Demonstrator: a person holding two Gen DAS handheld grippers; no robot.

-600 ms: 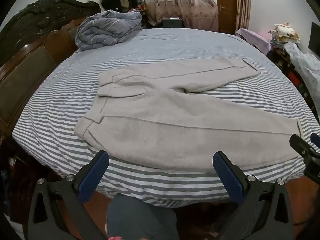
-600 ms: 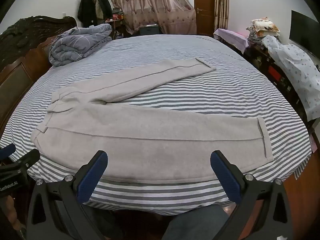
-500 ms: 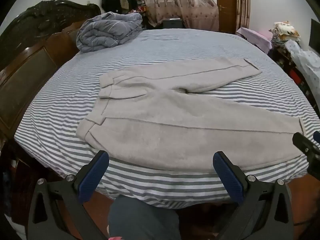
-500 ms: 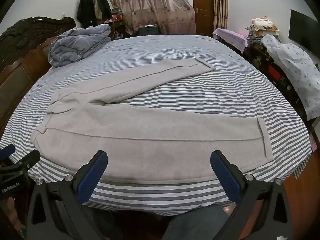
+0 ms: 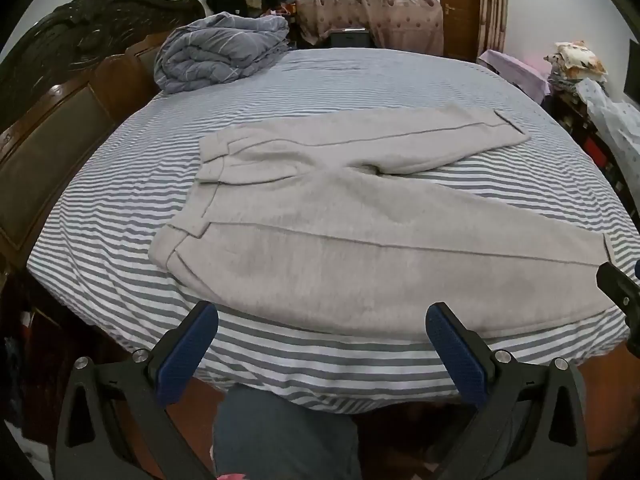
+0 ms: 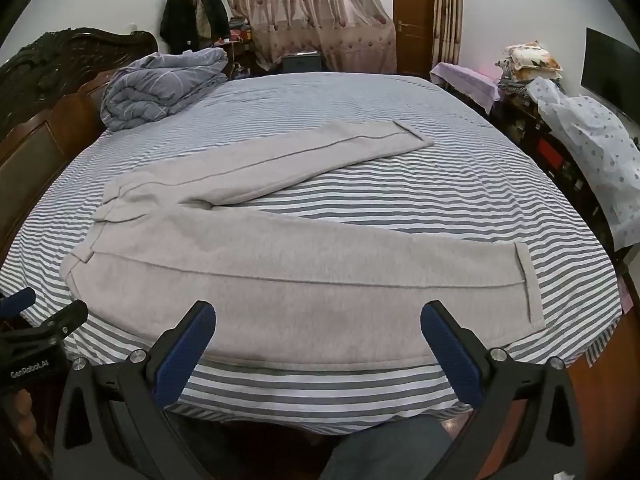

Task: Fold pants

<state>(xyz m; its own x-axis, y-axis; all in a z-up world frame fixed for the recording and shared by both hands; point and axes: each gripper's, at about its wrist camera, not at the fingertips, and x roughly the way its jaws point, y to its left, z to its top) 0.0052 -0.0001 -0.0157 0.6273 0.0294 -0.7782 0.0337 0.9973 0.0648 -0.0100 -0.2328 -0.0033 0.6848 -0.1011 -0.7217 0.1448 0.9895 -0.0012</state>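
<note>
One pair of grey pants (image 5: 360,248) lies flat on the striped bed (image 5: 120,184), waist toward the headboard (image 5: 60,120), legs spread apart. Left hand-held gripper (image 5: 322,344) and right hand-held gripper (image 6: 318,340) hover wide open at the near edge, holding nothing.

Left gripper (image 5: 322,334), right gripper (image 6: 318,332): black triangular frames, silver screw heads, blue textured pads (image 6: 182,356). White "GenRobot.AI" lettering (image 6: 29,370) on black housing. Person's trouser leg (image 5: 280,432) dark grey-blue.
</note>
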